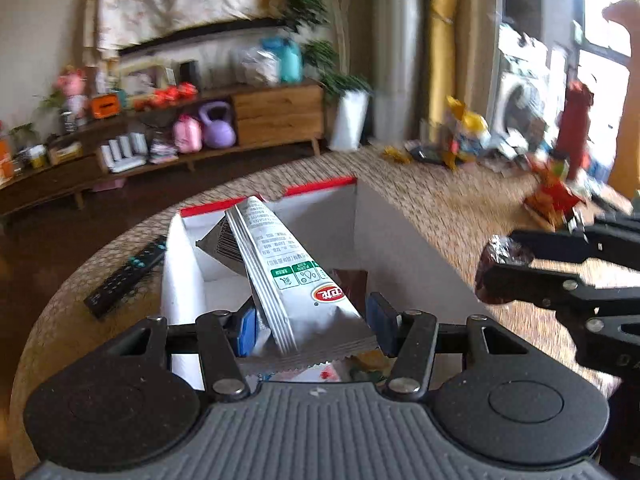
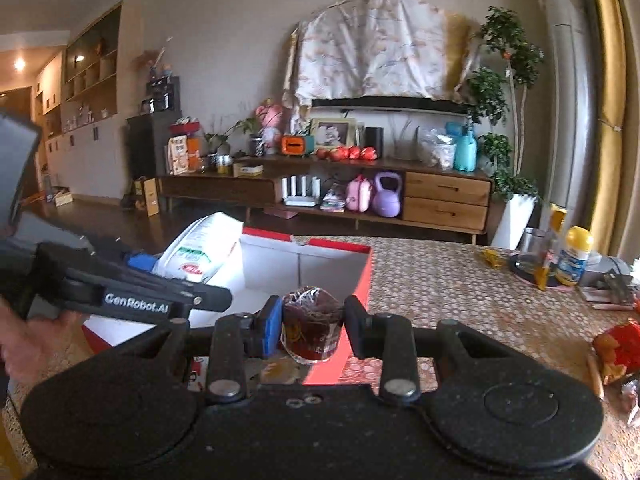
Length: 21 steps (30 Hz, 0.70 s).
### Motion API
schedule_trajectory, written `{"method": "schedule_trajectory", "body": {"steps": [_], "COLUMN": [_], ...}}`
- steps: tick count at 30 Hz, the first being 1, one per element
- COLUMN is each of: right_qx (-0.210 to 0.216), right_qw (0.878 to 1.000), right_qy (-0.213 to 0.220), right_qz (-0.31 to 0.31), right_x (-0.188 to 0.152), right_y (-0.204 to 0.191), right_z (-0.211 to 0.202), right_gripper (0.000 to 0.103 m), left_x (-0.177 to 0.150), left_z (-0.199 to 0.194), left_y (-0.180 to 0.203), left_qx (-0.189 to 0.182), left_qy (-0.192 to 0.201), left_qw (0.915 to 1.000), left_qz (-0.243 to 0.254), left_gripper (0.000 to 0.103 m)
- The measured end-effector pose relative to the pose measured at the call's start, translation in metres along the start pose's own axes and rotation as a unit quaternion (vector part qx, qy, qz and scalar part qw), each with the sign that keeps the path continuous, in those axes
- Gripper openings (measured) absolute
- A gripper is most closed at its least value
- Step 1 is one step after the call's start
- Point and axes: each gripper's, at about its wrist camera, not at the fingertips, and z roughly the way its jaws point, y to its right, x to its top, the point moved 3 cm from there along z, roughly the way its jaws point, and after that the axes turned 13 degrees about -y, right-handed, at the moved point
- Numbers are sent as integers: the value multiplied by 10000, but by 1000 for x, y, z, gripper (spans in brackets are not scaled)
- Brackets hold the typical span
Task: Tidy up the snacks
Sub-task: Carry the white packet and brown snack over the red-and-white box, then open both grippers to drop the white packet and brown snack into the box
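Your left claw (image 1: pixel 312 328) holds the long white packet (image 1: pixel 288 268) and your right claw (image 2: pixel 310 326) the small dark-wrapped snack (image 2: pixel 312 322), both above the box (image 2: pixel 360 276), so letting go too early may drop either beside it on the worktop (image 2: pixel 460 292).

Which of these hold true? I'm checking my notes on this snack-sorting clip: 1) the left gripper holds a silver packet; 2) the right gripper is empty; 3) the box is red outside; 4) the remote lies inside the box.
1) True: the left gripper is shut on the silver packet.
2) False: the right gripper grips a dark wrapped snack.
3) True: the box has red outer walls.
4) False: the remote lies on the table, beside the box.
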Motion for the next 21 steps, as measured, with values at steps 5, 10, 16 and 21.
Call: {"method": "schedule_trajectory", "body": {"steps": [5, 10, 16, 21], "right_qx": [184, 364, 479, 532], "right_qw": [9995, 9981, 9949, 9929], "right_qy": [-182, -402, -814, -1008], "right_qz": [-195, -294, -362, -349], "right_x": [6, 12, 11, 7], "right_y": [-15, -25, -31, -32], "right_z": [15, 33, 57, 66], "right_gripper": [32, 33, 33, 33], "left_x": [8, 13, 20, 23], "left_z": [25, 52, 71, 76], "left_y": [-21, -38, -48, -46], "left_qx": [-194, -328, -405, -297], "left_qy": [-461, -884, -1133, -1176], "left_qw": [9981, 9950, 9921, 9914], "left_qz": [357, 345, 362, 500], "left_gripper": [55, 55, 55, 55]}}
